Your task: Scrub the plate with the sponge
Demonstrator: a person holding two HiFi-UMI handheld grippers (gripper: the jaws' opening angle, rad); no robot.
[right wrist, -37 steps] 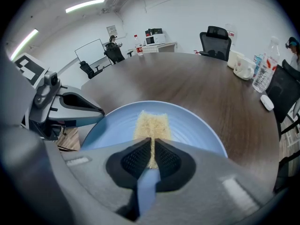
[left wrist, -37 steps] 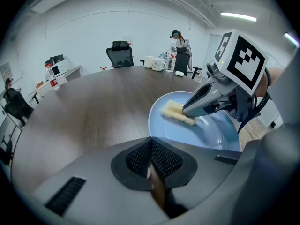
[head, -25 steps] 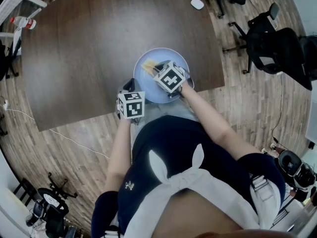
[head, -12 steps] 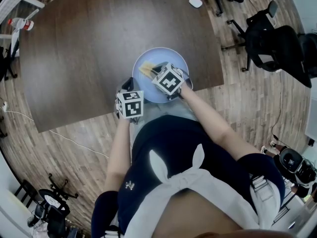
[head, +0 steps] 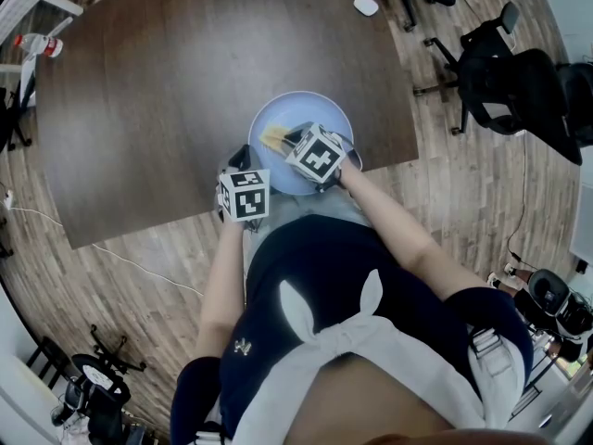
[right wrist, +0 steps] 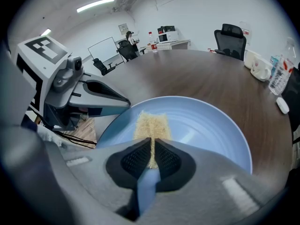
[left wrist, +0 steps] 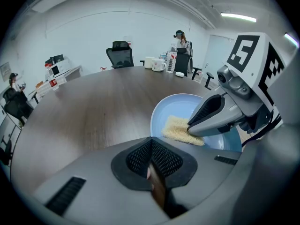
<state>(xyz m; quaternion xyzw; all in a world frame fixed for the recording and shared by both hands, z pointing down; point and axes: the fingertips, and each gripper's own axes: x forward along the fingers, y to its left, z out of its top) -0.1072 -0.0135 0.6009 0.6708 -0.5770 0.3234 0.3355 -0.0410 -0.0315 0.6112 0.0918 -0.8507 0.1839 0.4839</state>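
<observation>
The right gripper [right wrist: 152, 143] has its jaws pinched on the near end of the yellow sponge [right wrist: 151, 123], which shows as a thin strip between the pads. The rest of the sponge runs straight out ahead of the jaws, so its long axis follows the gripper's own line. It lies flat on the light blue plate [right wrist: 211, 130], on the part toward the person's left and close to the left rim. The wide bare stretch of the plate opens to the right of it and beyond it, so any coming stroke probably has to carry the sponge rightward or forward across that blue surface, since the left rim leaves little room on that side. The left gripper [left wrist: 151, 143] has its jaws pressed together, with nothing that can be made out between them. Its tips sit just at the plate's left near rim, and whether they touch the rim cannot be told. From its view the sponge lies just ahead and to the right, with a jaw of the right gripper on top of it, so the two grippers are close together there. The right one is plainly the one working the sponge, while the left is placed where it could steady the plate, though it has no grip on it. The plate rests on the dark wooden table [left wrist: 89, 111], near the edge in front of the person, with open tabletop beyond it
</observation>
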